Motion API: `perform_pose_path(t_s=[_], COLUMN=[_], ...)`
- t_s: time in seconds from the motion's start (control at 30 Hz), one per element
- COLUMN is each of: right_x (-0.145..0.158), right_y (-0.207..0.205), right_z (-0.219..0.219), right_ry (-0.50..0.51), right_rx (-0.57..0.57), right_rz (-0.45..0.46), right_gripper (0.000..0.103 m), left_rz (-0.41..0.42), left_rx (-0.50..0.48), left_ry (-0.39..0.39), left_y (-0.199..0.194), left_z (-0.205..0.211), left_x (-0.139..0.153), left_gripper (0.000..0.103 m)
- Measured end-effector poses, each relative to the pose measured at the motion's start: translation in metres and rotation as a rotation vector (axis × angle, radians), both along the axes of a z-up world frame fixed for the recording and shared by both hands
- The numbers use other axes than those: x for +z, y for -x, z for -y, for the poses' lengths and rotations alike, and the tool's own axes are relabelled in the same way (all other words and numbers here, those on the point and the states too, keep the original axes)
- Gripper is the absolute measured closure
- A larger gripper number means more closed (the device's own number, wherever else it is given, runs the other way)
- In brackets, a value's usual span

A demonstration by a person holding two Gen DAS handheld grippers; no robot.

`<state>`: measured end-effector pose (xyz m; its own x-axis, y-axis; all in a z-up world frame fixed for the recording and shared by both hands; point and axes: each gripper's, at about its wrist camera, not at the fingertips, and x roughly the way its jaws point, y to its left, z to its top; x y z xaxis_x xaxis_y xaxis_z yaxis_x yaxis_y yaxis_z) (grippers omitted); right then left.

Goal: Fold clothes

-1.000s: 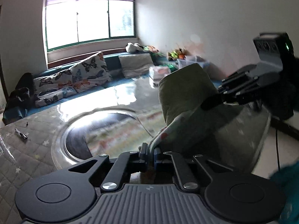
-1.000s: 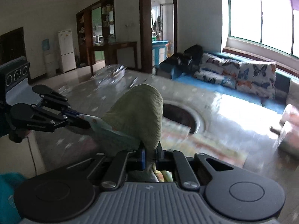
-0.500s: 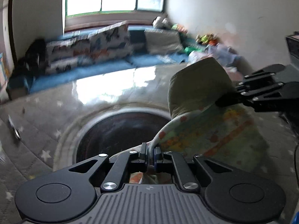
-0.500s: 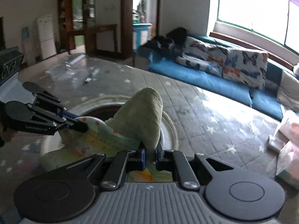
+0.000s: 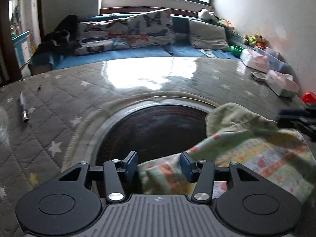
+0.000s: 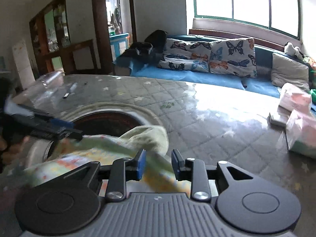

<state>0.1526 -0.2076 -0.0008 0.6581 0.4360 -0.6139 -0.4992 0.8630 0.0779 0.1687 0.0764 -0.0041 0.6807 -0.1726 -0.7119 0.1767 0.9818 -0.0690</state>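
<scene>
We've got the tabletop first, biggest thing here: quilted grey star cover under a glossy clear sheet, w/ a round dark inset in the middle. Sofa w/ butterfly cushions runs along the far edge at 12 o'clock in both views.

The garment, a small printed piece w/ a pale green lining, lies draped over the inset's rim at 3–5 o'clock in the left view, 7–9 o'clock in the right view. It's partly doubled over, green side showing on top, prob. because we've carried one edge across to make a fold.

Left tongs: jaws apart, just been opening; a cloth corner lies between the pads but they don't press it. Right tongs: jaws apart too, narrower gap, also just been opening, cloth edge loose between them. Looks to us like a release so the fold settles flat.

Room to move: lots of bare cover at 9–11 o'clock in the left view, and at 1–3 o'clock in the right view. Far right side is tighter, w/ pink-and-white boxes near that edge. Inset rim is a lip under the cloth, so smoothing there may snag or leave a ridge, we reckon. Each view catches the other tongs blurred at its edge, so the two are close together.

Smallest: a pen at 9 o'clock in the left view, well apart from the garment.
</scene>
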Motion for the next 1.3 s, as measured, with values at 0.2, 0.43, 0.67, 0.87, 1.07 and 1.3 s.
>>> perform_pose_path(t_s=[0.2,0.43,0.67,0.87,1.07,1.3], right_x=[-0.023,-0.016,-0.013,-0.031,-0.029,-0.011], right_y=[0.005,-0.003,-0.015,-0.039,-0.037,-0.004], right_z=[0.021,0.04,0.006,-0.007,-0.008,-0.013], right_ry=[-0.027,-0.077,-0.096,-0.056,-0.036,-0.014], right_rx=[-0.054,-0.129,-0.032,-0.069,-0.073,-0.005], right_rz=[-0.074,-0.061,-0.074,-0.121,-0.1,-0.04], right_gripper=[0.066,0.067,0.073,0.074,0.074,0.074], left_rz=[0.041,0.072,0.041,0.011,-0.02,0.042], left_rx=[0.024,-0.022,-0.096,-0.119,-0.077,-0.061], left_ry=[0.008,0.028,0.115,0.153,0.135,0.155], left_y=[0.009,0.024,0.014,-0.011,-0.033,-0.015], left_z=[0.005,0.027,0.058,0.073,0.073,0.061], left_x=[0.011,0.027,0.023,0.008,-0.016,0.004], left_gripper=[0.036,0.02,0.022,0.04,0.049,0.05])
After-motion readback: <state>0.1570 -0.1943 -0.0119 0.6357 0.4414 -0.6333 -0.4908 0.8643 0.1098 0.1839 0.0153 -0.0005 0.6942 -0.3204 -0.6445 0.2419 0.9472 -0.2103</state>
